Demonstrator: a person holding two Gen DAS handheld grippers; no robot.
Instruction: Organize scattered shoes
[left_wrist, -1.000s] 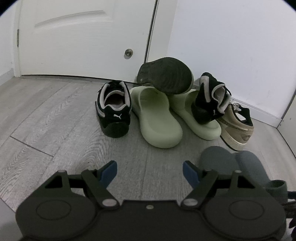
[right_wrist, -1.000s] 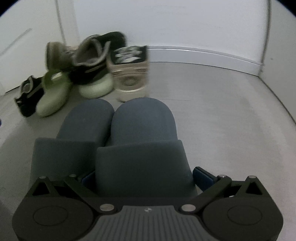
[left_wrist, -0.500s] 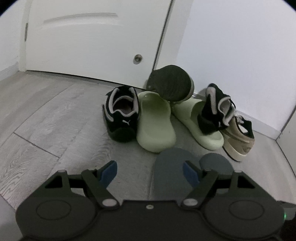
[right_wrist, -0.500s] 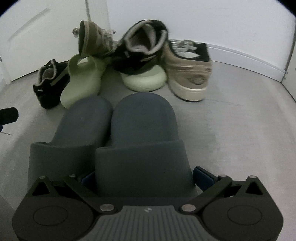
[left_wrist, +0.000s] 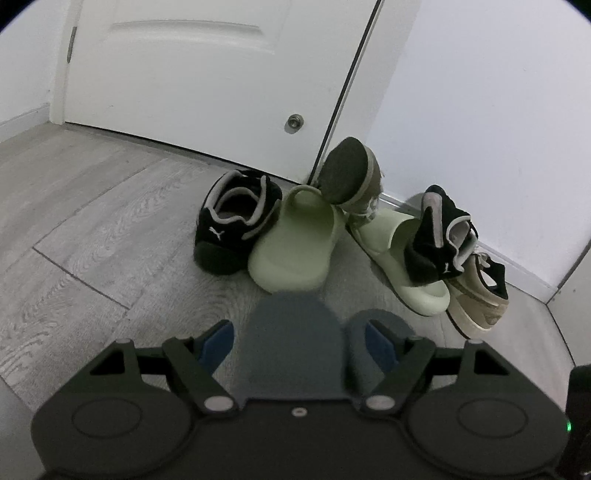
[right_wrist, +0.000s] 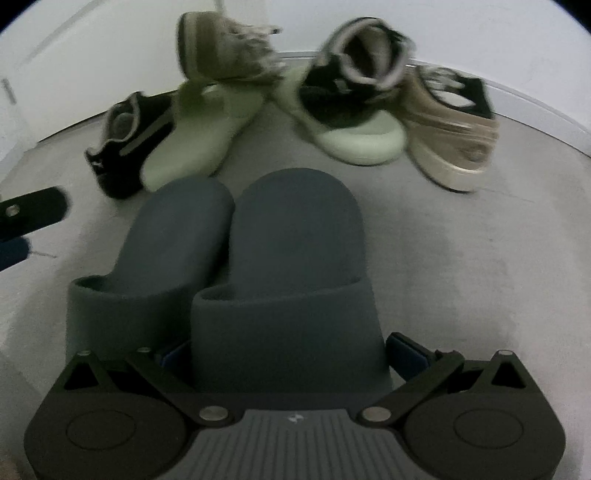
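My right gripper (right_wrist: 290, 354) is shut on the strap of a dark grey slide (right_wrist: 291, 258). Its twin (right_wrist: 177, 236) lies close against its left side, outside the jaws. In the left wrist view the toes of these grey slides (left_wrist: 295, 332) show low between the fingers of my left gripper (left_wrist: 299, 341), which is open and touches nothing. Beyond lies a pile: a black sneaker (left_wrist: 236, 229), two pale green slides (left_wrist: 295, 243), a second black sneaker (left_wrist: 439, 240) on the right green slide, a tan sneaker (left_wrist: 480, 295), and another tan sneaker (left_wrist: 351, 173) standing sole-out.
A white door (left_wrist: 184, 74) and white wall (left_wrist: 480, 92) stand right behind the pile. Grey wood-look floor (left_wrist: 92, 240) stretches to the left. A cabinet edge (left_wrist: 576, 280) closes the right corner. A finger of my left gripper (right_wrist: 33, 214) shows at the left edge of the right wrist view.
My right gripper has carried the grey slides leftward and closer to the pile. In the left wrist view they slid from the far right to between the open fingers.
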